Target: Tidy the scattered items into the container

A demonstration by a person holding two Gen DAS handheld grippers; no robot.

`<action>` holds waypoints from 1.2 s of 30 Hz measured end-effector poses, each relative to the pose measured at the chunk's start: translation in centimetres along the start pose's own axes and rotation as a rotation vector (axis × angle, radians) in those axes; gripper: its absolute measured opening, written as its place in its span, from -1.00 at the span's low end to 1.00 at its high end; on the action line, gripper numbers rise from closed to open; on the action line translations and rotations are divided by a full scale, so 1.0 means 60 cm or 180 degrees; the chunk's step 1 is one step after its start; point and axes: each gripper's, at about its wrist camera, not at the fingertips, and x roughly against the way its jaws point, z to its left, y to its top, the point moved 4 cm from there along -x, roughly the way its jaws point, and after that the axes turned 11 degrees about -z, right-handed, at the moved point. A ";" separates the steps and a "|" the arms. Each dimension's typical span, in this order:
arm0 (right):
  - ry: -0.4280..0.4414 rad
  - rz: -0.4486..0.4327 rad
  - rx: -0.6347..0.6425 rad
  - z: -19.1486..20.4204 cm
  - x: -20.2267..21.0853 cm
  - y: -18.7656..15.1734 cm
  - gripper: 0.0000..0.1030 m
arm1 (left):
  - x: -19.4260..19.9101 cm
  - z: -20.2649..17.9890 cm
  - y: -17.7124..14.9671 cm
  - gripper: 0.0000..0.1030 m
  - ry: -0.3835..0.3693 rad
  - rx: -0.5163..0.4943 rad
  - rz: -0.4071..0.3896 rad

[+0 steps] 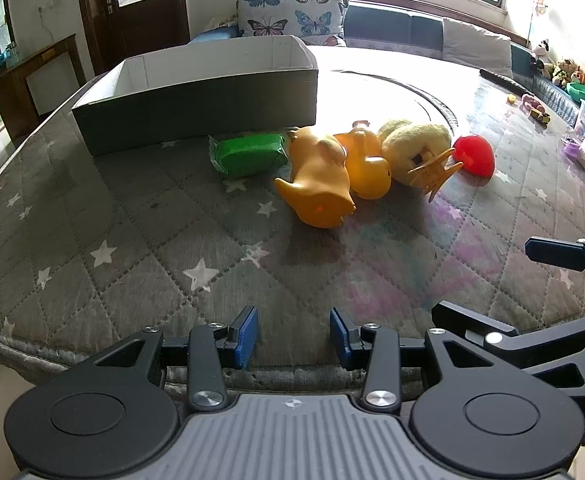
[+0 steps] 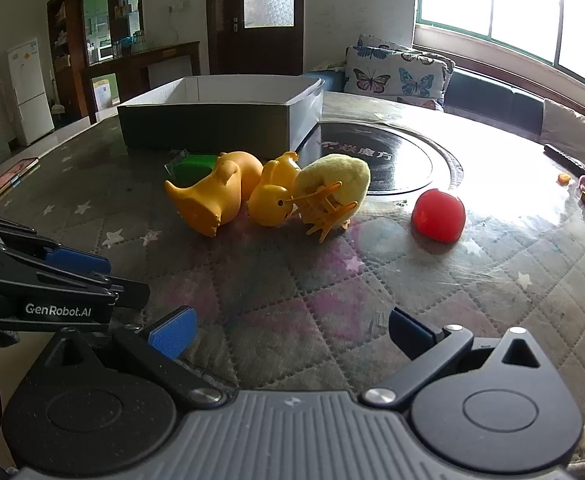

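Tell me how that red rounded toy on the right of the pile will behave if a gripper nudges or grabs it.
The red toy looks smooth and glossy, so it may slip between the pads. Its rounded body suggests it could roll across the quilted table cover if pushed. It sits apart from the fluffy yellow toy, so a grasp should be unobstructed.
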 end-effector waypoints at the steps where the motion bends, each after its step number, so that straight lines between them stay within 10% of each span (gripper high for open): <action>1: 0.0000 0.0004 -0.0001 0.000 -0.001 0.000 1.00 | -0.001 0.001 0.001 -0.18 0.0001 -0.0001 0.0004; 36: 0.0117 0.0098 0.0063 -0.004 -0.071 0.048 0.96 | -0.051 0.059 0.064 -0.18 0.0052 0.0158 0.0064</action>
